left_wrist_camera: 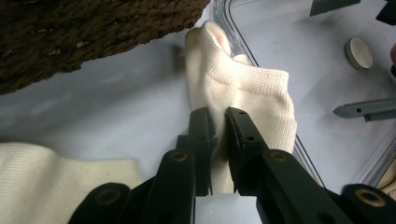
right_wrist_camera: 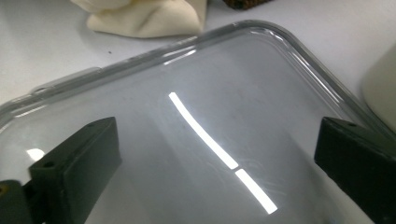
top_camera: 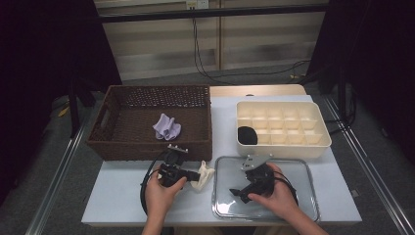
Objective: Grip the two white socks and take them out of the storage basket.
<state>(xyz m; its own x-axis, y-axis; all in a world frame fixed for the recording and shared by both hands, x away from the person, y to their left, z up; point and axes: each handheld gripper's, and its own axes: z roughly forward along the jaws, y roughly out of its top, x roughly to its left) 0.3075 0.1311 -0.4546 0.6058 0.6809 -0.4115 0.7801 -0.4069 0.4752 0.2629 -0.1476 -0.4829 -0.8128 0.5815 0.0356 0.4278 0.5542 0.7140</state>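
The left gripper (left_wrist_camera: 217,119) has its jaws nearly together, pinching a fold of the cream sock (left_wrist_camera: 243,88), which lies on the table just ahead of it, beside the basket (top_camera: 122,147). The right gripper (right_wrist_camera: 215,154) has its jaws spread wide, with nothing between them, over the clear tray (right_wrist_camera: 289,51).

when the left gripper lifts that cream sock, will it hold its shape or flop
Probably flop: the cream sock is soft ribbed knit, already folded and bunched where the left gripper pinches it between nearly closed jaws. It looks light, so the pinch should carry it. The free end will likely dangle and may drag on the clear tray rim beside it.
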